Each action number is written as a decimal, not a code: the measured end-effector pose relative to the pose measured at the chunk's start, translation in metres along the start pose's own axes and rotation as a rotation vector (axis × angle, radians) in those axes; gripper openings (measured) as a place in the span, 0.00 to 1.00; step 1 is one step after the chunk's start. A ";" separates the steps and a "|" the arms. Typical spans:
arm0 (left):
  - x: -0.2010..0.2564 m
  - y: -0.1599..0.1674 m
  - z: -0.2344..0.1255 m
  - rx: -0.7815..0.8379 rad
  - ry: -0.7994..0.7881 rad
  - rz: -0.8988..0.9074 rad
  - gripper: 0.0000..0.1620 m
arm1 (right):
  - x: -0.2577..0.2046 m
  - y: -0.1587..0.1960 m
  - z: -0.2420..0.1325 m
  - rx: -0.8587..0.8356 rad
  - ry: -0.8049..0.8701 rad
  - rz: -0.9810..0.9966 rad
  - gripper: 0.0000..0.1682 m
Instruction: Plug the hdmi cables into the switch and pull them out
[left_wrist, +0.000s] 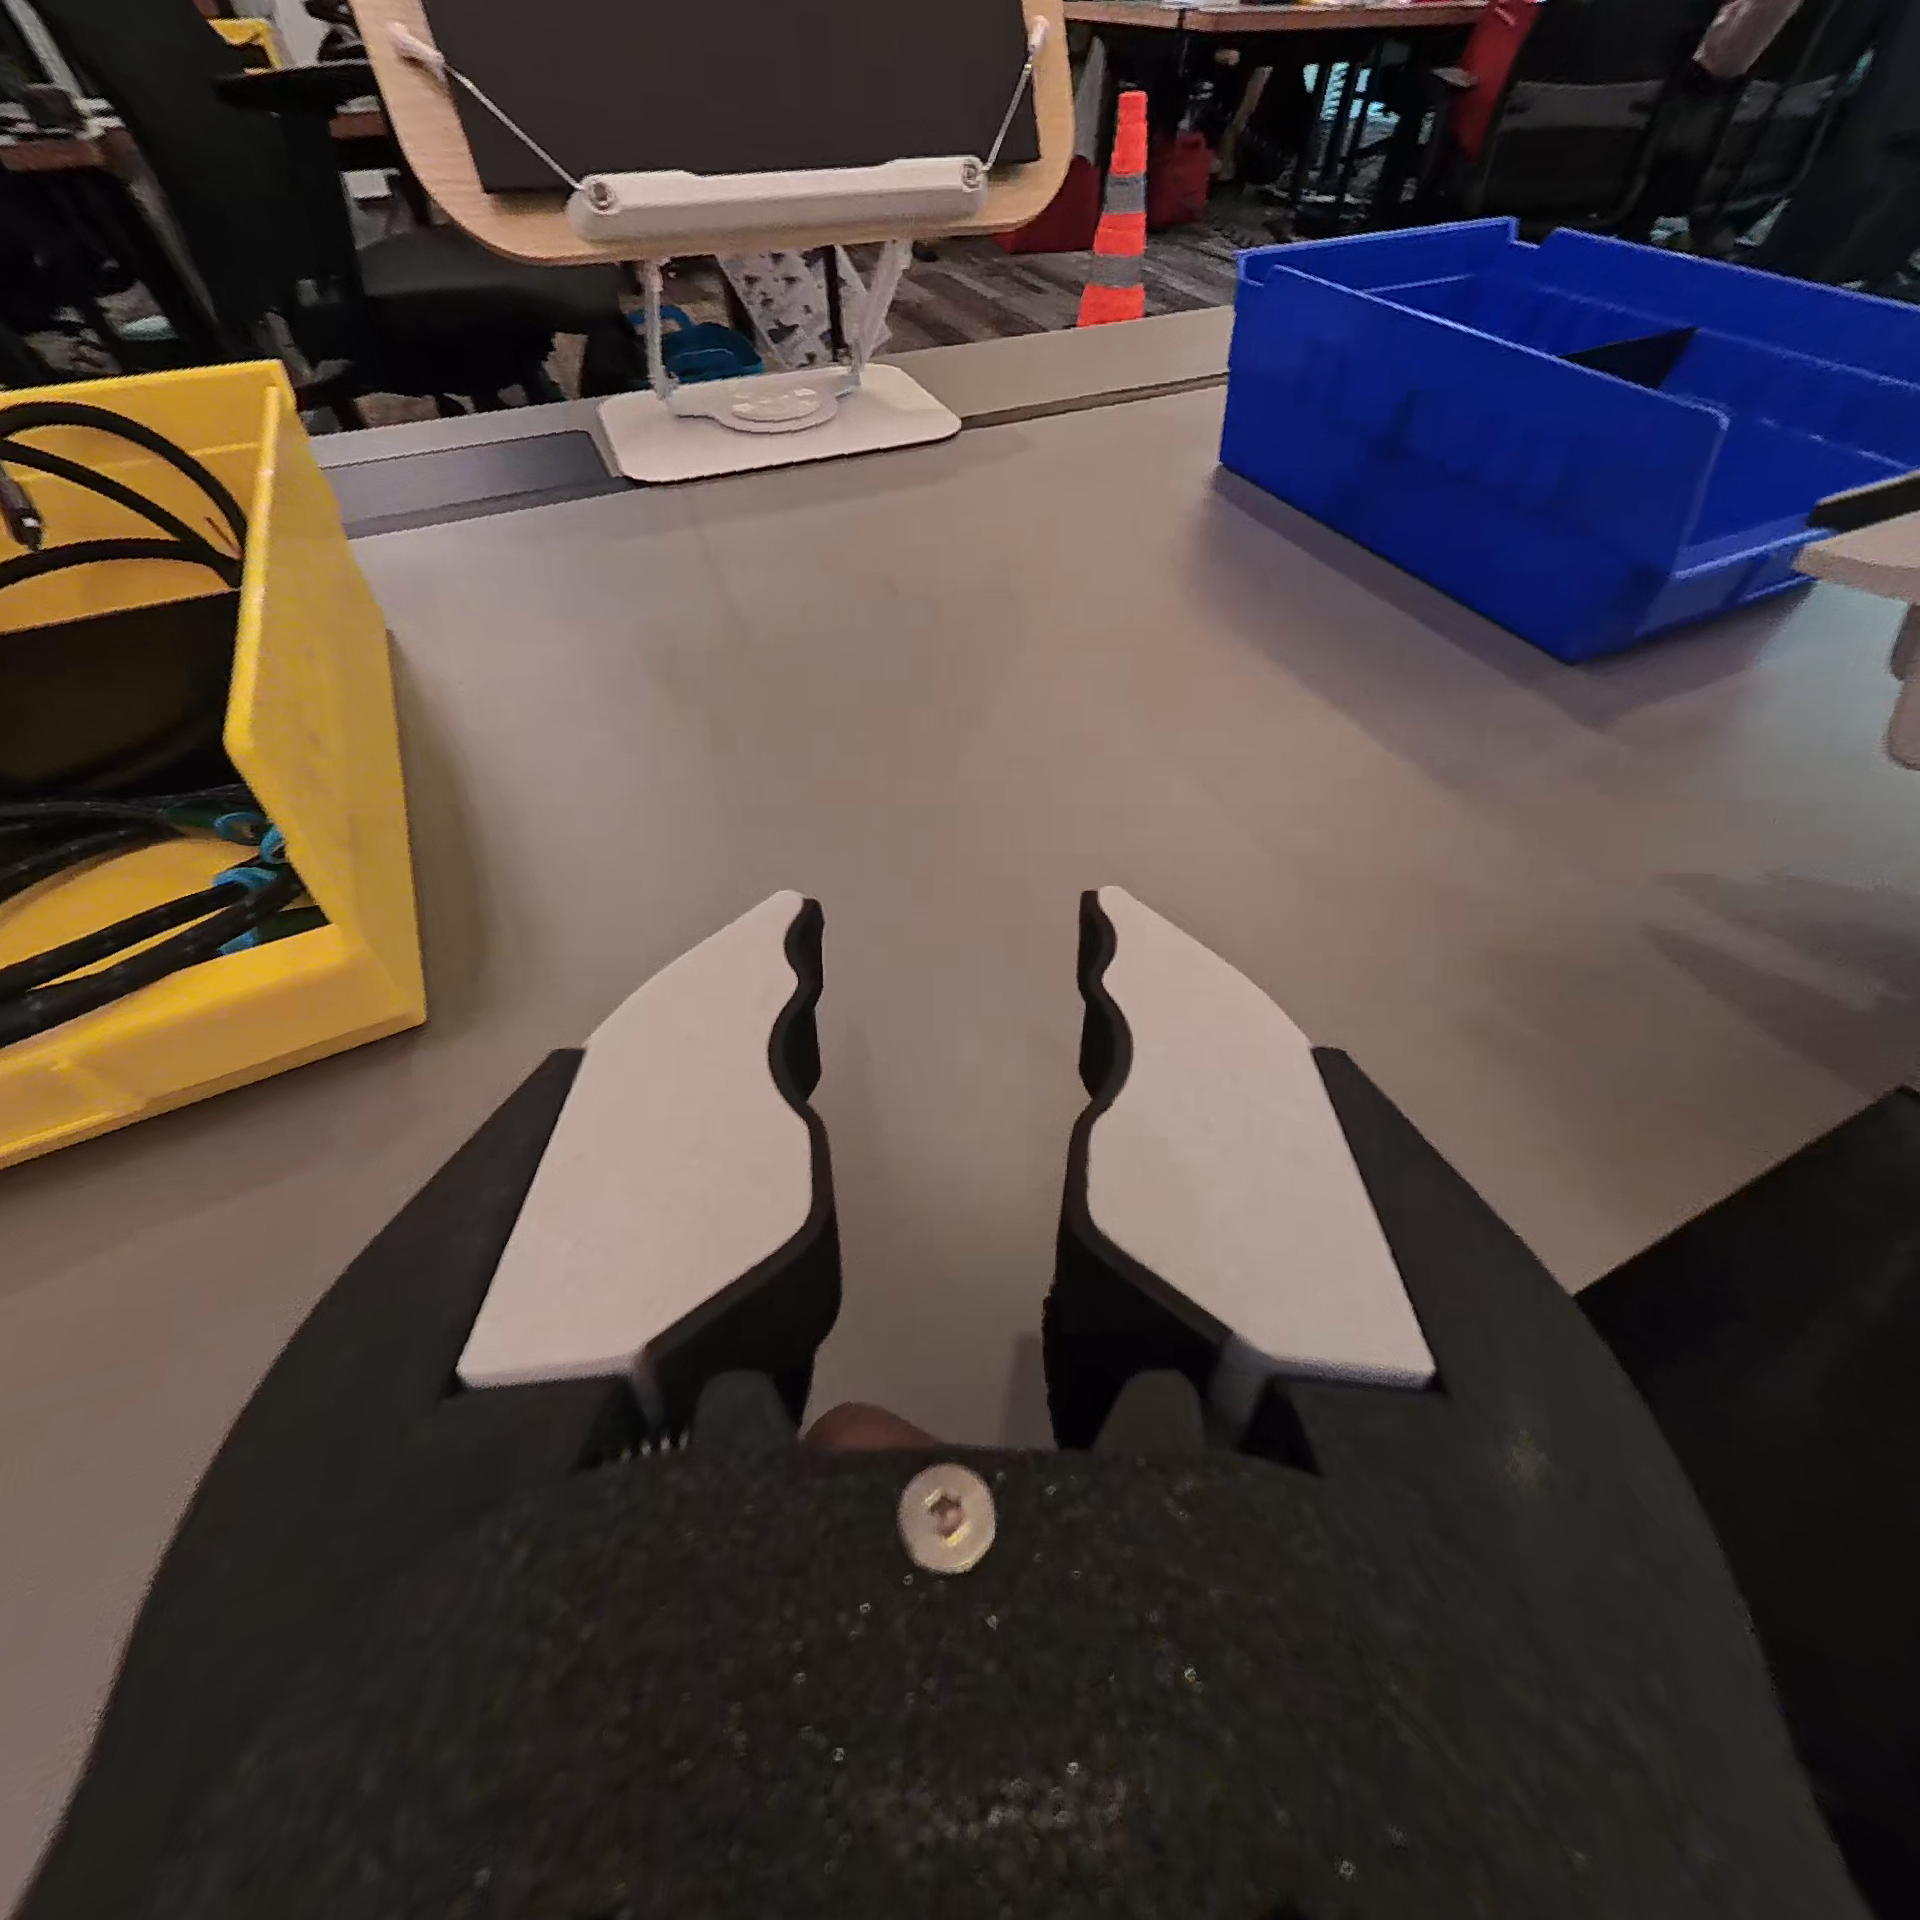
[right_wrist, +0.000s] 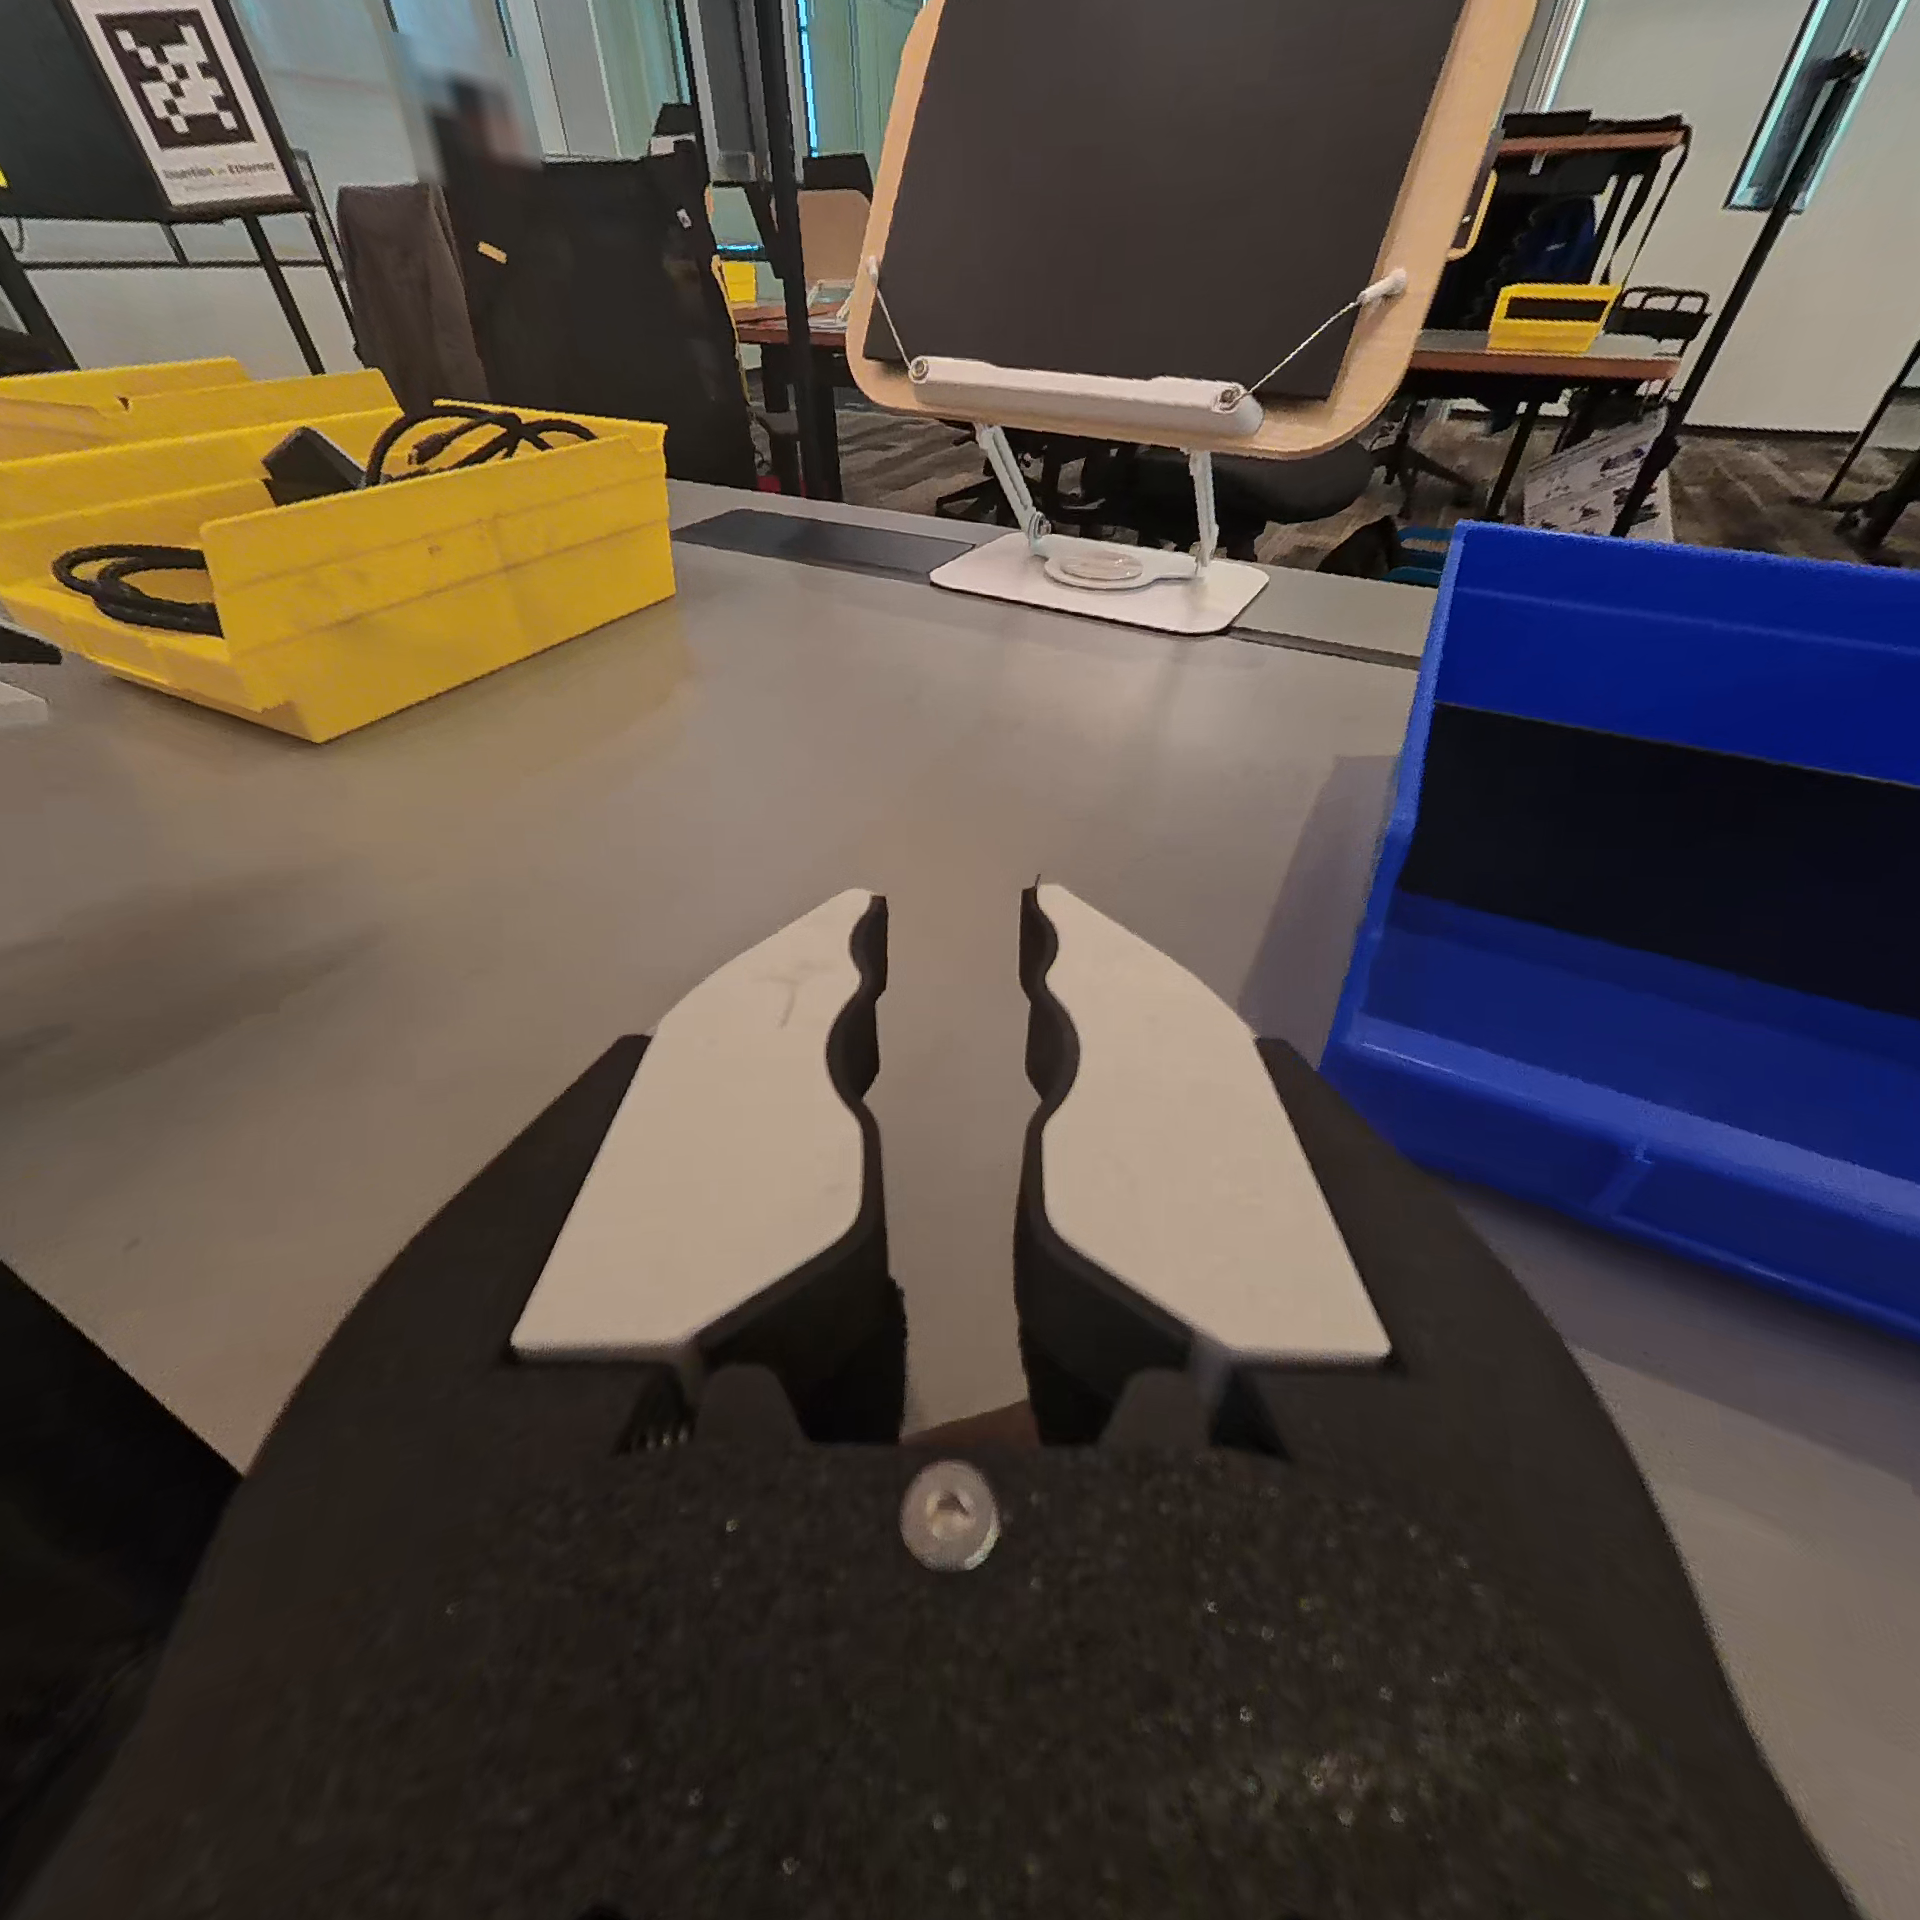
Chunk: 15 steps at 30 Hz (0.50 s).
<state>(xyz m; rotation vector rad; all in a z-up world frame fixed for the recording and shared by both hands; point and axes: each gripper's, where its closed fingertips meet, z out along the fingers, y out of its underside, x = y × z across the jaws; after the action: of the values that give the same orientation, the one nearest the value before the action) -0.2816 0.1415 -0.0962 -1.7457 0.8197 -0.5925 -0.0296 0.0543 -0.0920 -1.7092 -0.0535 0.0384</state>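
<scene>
Hovering both grippers, left gripper (left_wrist: 951, 914) and right gripper (right_wrist: 956, 909), jaws apart and empty; hdmi cables (right_wrist: 468, 436) coiled in yellow bin (right_wrist: 436, 592) on bench (right_wrist: 831, 748); floppy, light, I'd grab the rigid plug body

Your left gripper (left_wrist: 951, 914) and right gripper (right_wrist: 956, 909): black speckled bodies, pale grey finger plates, wavy black inner pads, one silver hex screw each.
</scene>
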 end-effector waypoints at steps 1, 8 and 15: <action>0.003 0.001 0.001 -0.008 0.024 0.005 0.29 | -0.001 0.000 0.000 0.001 -0.002 -0.005 0.14; -0.034 -0.013 -0.006 -0.185 0.239 0.139 0.23 | -0.016 0.002 -0.001 -0.011 -0.059 -0.005 0.14; -0.247 -0.063 0.029 -0.596 0.089 0.418 0.26 | -0.028 0.002 0.004 -0.019 -0.123 -0.024 0.12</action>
<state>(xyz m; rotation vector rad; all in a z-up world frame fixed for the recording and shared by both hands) -0.4033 0.3615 -0.0445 -1.9920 1.4883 -0.1443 -0.0579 0.0561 -0.0943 -1.7235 -0.1659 0.1259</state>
